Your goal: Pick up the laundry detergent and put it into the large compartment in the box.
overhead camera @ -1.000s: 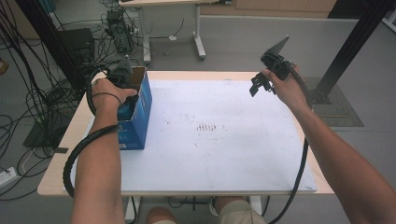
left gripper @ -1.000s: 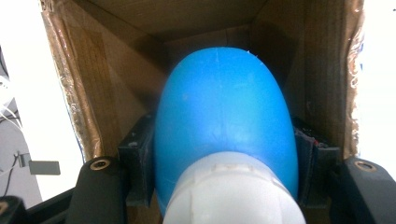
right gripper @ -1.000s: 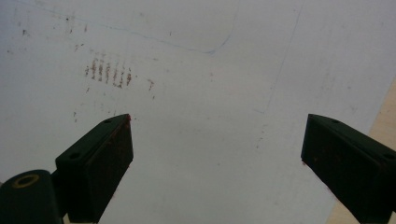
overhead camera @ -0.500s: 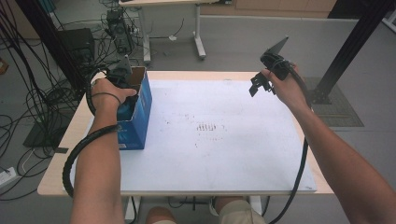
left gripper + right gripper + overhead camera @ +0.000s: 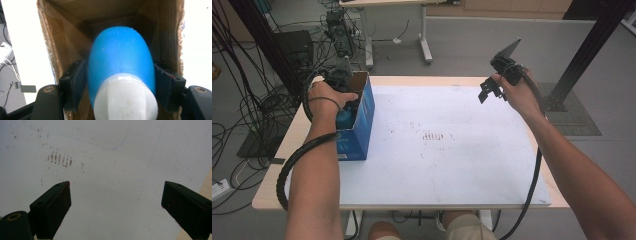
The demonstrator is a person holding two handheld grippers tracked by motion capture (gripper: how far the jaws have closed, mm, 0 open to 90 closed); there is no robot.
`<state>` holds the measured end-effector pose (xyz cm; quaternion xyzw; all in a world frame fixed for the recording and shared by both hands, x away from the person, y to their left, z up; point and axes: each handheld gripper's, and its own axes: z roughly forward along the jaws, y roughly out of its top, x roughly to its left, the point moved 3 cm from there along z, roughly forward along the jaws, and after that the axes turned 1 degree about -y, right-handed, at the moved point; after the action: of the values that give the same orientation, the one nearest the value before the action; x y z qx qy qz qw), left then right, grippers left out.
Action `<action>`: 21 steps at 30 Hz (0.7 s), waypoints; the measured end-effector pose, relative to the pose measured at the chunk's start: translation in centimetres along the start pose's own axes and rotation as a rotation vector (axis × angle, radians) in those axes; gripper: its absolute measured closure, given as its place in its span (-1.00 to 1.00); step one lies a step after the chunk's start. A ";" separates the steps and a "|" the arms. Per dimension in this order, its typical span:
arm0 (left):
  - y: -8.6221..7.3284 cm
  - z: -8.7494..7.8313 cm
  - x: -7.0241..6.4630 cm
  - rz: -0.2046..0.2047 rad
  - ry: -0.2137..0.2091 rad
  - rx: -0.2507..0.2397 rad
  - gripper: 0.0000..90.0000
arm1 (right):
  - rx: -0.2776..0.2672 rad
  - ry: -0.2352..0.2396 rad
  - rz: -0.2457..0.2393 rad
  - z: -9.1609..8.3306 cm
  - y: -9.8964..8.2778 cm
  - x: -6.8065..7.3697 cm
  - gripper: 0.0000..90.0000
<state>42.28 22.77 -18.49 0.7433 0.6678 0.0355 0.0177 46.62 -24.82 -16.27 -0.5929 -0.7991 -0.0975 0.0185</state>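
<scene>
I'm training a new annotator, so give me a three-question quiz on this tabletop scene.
1. True or false: the right tongs stand open with nothing between them.
2. What sits between the left tongs? A) a red mug B) a blue plastic bottle with a white cap C) nothing
3. At which side of the white-topped table does the blue-sided cardboard box stand in the high view?

Key: 1 true. 2 B; those jaws have just been opening, with the bottle between them. 3 the left side.

One blue bottle, one cardboard box, two grippers.
</scene>
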 end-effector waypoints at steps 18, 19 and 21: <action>-1.5 -5.2 -1.2 0.063 -0.004 -0.063 -0.47 | 0.000 0.008 -0.014 0.1 0.4 0.5 -0.80; -1.6 -5.6 -1.5 0.077 -0.011 -0.067 -0.51 | 0.000 0.008 -0.010 0.1 0.4 0.6 -0.80; -1.8 -6.2 -2.1 0.098 -0.019 -0.080 -0.56 | 0.001 0.007 -0.014 0.2 0.5 0.6 -0.80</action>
<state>39.83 20.70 -12.48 0.7739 0.6286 0.0561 0.0518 46.98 -24.06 -16.32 -0.5871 -0.8031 -0.0995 0.0210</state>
